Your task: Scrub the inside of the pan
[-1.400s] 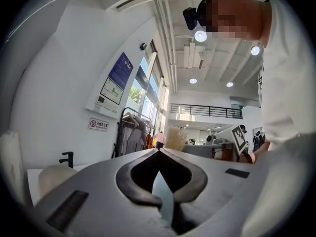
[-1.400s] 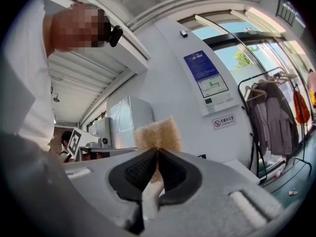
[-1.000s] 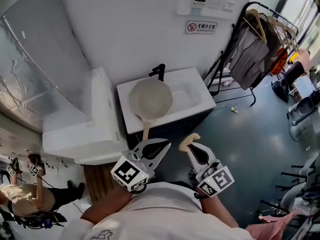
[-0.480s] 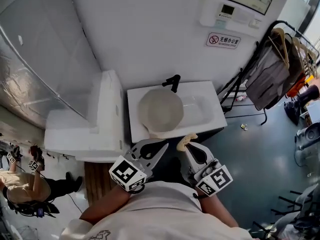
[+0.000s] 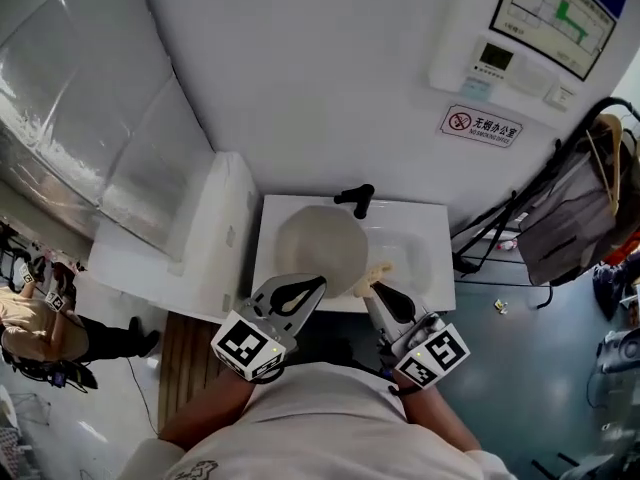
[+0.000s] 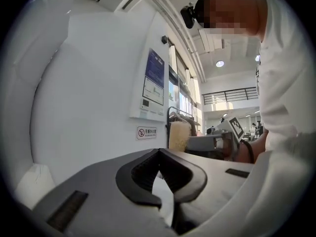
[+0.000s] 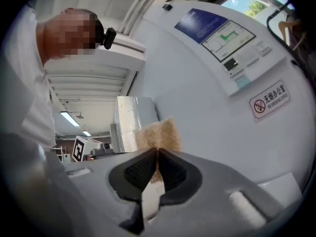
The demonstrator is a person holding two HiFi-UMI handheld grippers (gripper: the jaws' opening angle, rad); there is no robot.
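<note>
A cream pan (image 5: 318, 240) sits in the left part of the white sink (image 5: 425, 278), below the black tap (image 5: 357, 198). My left gripper (image 5: 316, 284) is shut, its tips at the pan's near rim. I see nothing between its jaws in the left gripper view (image 6: 159, 151), and the pan's handle is hidden. My right gripper (image 5: 376, 286) is shut on a tan sponge (image 5: 379, 271) that hangs over the sink's front edge beside the pan. The sponge (image 7: 157, 132) sticks out past the right gripper's jaw tips (image 7: 157, 152). The sponge (image 6: 178, 135) also shows in the left gripper view.
A white cabinet (image 5: 190, 258) stands against the sink's left side. On the wall above are a control panel (image 5: 495, 60) and a no-smoking sign (image 5: 481, 126). A clothes rack (image 5: 580, 218) stands at the right. Another person (image 5: 30, 318) stands at the far left.
Both grippers have moved forward to the sink, from well short of it to over its front edge. The pan's handle, seen earlier pointing at the left gripper, is now out of sight.
</note>
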